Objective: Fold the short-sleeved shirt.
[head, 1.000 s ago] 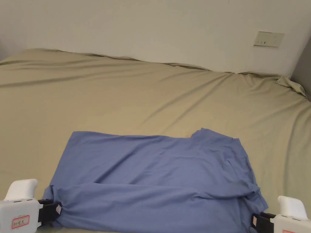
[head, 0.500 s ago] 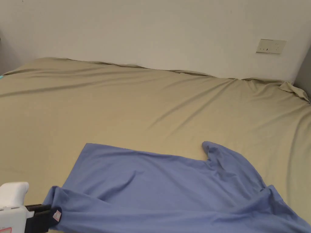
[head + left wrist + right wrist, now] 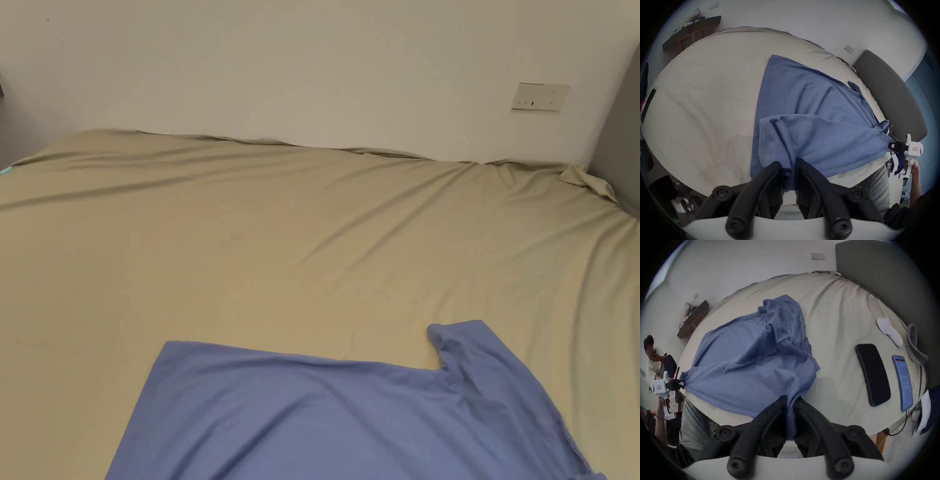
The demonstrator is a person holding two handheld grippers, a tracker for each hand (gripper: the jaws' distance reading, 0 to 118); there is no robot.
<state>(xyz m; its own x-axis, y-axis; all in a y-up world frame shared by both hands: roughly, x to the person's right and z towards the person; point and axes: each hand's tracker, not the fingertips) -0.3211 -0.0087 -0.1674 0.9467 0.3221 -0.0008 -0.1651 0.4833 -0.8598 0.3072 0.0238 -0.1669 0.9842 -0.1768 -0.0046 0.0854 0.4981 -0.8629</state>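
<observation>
- the shirt [image 3: 350, 419] (blue, short-sleeved) lies on the bed [image 3: 250, 250], its far part flat on the tan sheet and one sleeve [image 3: 469, 350] pointing toward the wall.
- its near part is lifted off the sheet and stretched between the two grippers.
- the left gripper [image 3: 788, 168] has its jaws closed tight on a bunched bit of the shirt's near edge; in the right gripper view it sits at the far left [image 3: 681, 383], cloth pulled taut from it.
- the right gripper [image 3: 791, 400] has its jaws clamped on a gathered fold of the shirt; in the left gripper view it sits at the far right [image 3: 891, 145], pinching a corner.
- on the bed to the right of the shirt lie a dark phone [image 3: 873, 374], a lit phone [image 3: 903, 381] on a cable, and a white sock [image 3: 889, 331] (all well apart from the shirt).
- a wall socket [image 3: 540, 97] sits above the bed.
</observation>
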